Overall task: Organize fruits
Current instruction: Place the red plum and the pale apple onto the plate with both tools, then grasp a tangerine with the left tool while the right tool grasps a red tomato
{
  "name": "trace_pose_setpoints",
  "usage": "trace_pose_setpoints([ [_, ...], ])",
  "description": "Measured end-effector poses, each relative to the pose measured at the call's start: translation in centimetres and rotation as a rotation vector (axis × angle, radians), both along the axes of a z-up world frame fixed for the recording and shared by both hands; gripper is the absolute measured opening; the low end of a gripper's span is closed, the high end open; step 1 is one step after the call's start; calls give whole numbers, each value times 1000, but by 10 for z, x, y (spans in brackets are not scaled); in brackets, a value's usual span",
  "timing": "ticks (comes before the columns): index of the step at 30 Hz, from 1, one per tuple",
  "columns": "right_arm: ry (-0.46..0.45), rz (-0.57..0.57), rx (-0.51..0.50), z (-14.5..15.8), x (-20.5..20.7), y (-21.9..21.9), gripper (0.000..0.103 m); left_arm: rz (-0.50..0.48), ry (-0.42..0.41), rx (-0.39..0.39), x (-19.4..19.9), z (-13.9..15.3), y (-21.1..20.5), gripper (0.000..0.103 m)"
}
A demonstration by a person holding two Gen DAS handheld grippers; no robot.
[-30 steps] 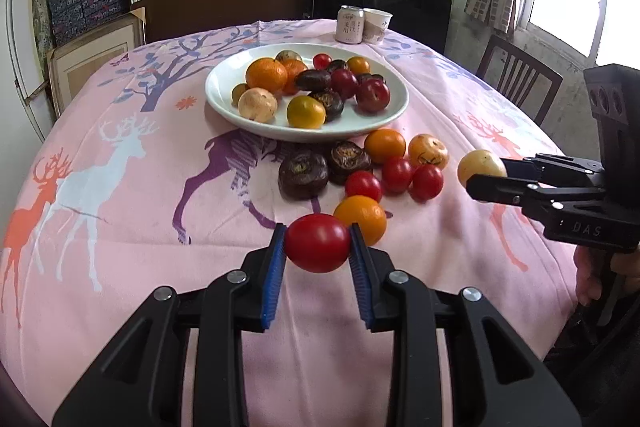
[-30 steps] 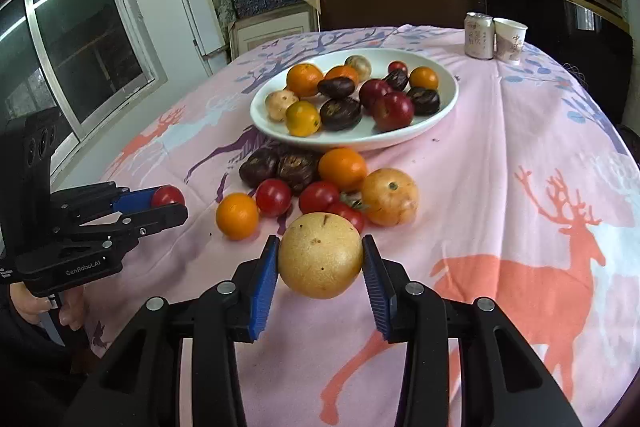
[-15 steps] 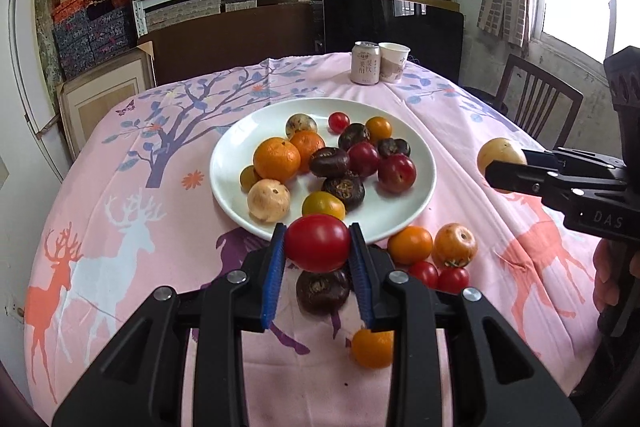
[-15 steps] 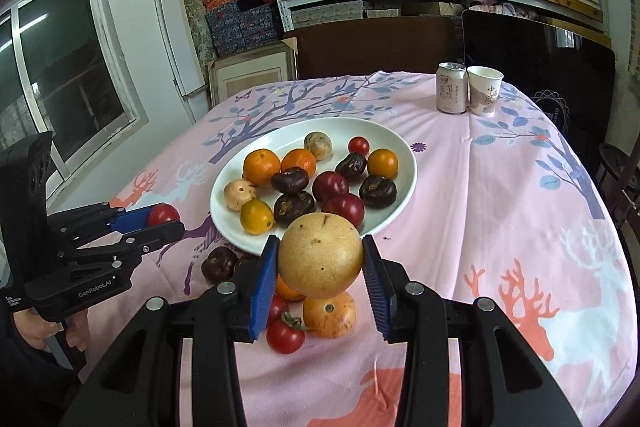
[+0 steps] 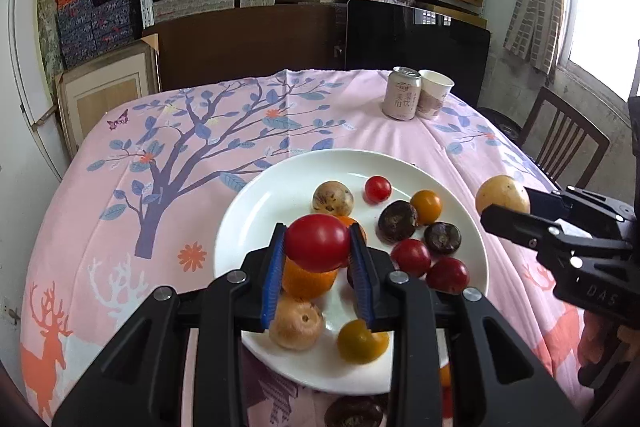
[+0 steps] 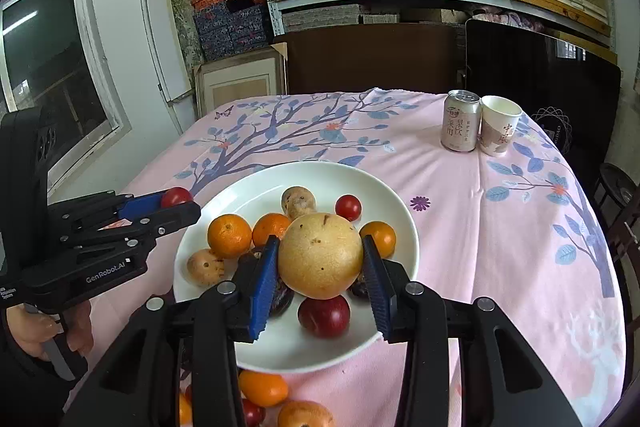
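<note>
My left gripper (image 5: 318,251) is shut on a red tomato (image 5: 317,242), held above the near part of the white plate (image 5: 260,199). The plate carries several fruits: oranges, dark passion fruits, small tomatoes and brown-spotted ones. My right gripper (image 6: 320,263) is shut on a round yellow pear (image 6: 320,255) over the same plate (image 6: 384,195). In the left wrist view the right gripper (image 5: 506,205) with its pear (image 5: 502,193) hangs just off the plate's right rim. In the right wrist view the left gripper (image 6: 176,203) and its tomato (image 6: 176,195) stand at the plate's left rim.
Loose fruits lie on the pink tablecloth in front of the plate, among them an orange (image 6: 262,387) and a dark passion fruit (image 5: 354,411). A drink can (image 5: 402,93) and a paper cup (image 5: 434,93) stand at the far right. A wooden chair (image 5: 560,143) is beside the table.
Both grippers have moved forward and up from over the loose fruits to over the plate, each still holding its fruit. The loose fruits have slipped to the bottom edge.
</note>
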State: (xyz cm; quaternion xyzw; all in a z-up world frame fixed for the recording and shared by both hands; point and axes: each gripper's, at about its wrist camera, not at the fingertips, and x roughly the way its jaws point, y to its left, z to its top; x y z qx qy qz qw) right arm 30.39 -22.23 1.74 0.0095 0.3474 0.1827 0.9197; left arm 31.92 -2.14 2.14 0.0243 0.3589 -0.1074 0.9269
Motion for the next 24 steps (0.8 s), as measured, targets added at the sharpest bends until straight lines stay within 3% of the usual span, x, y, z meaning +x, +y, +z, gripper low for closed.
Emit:
trace_pose_setpoints([
  [4, 23, 27, -7, -12, 20, 16, 42, 29, 44, -45, 26, -11, 2, 36],
  [6, 9, 19, -16, -14, 21, 19, 52, 43, 43, -85, 28, -13, 7, 55],
  [7, -3, 12, -10, -13, 18, 18, 58, 50, 35, -96, 25, -14, 10, 58],
  [10, -12, 7, 14, -9, 3, 9, 59, 51, 19, -94, 10, -12, 15, 59],
  [13, -32, -3, 36, -6, -25, -5, 59, 20, 2, -61, -21, -13, 15, 61],
  [15, -51, -9, 63, -11, -50, -19, 62, -15, 0, -37, -48, -18, 13, 69],
  [17, -58, -31, 110, -22, -70, -34, 66, -65, 5, -12, -79, -26, 9, 72],
  [24, -1, -152, 134, -55, -107, -69, 68, -200, 29, 176, -167, -64, -25, 72],
])
